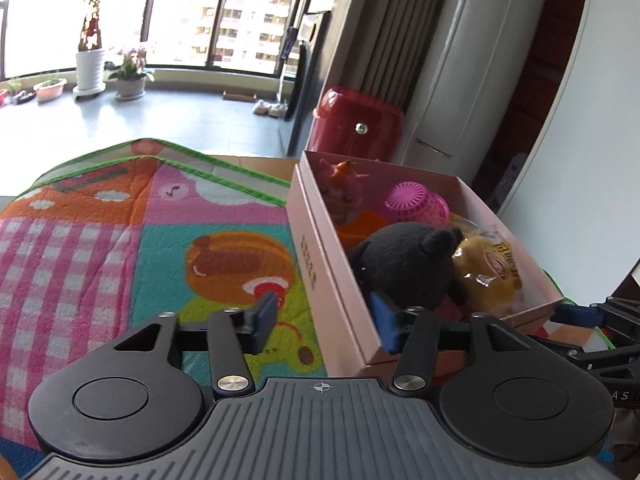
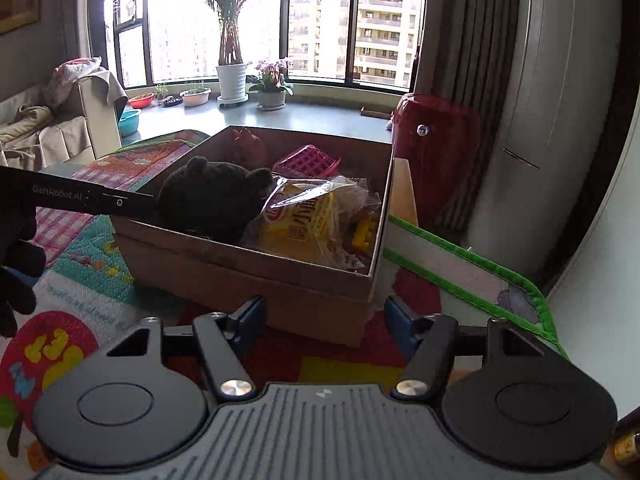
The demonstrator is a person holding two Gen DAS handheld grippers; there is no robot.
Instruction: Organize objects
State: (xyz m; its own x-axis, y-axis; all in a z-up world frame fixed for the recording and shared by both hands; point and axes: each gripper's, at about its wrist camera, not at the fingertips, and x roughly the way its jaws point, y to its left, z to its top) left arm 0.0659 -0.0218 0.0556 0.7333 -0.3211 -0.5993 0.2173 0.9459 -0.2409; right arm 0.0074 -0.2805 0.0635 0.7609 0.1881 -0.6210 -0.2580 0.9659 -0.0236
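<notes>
A pink cardboard box (image 1: 320,264) sits on a colourful play mat (image 1: 120,248). Inside lie a black plush toy (image 1: 404,260), a yellow snack bag (image 1: 490,276), a pink plastic basket (image 1: 416,200) and a pink-orange doll (image 1: 344,192). My left gripper (image 1: 326,322) is open, its jaws straddling the box's near left wall, one finger beside the plush. In the right wrist view the box (image 2: 256,276) shows with the plush (image 2: 216,200), snack bag (image 2: 304,220) and basket (image 2: 306,160). My right gripper (image 2: 324,322) is open and empty just before the box's near corner.
A red stool (image 1: 356,128) and a white air conditioner (image 1: 480,60) stand behind the box. The mat's green edge (image 2: 472,276) runs right of the box. The left gripper's arm (image 2: 80,198) crosses from the left. Potted plants (image 2: 232,76) line the window ledge.
</notes>
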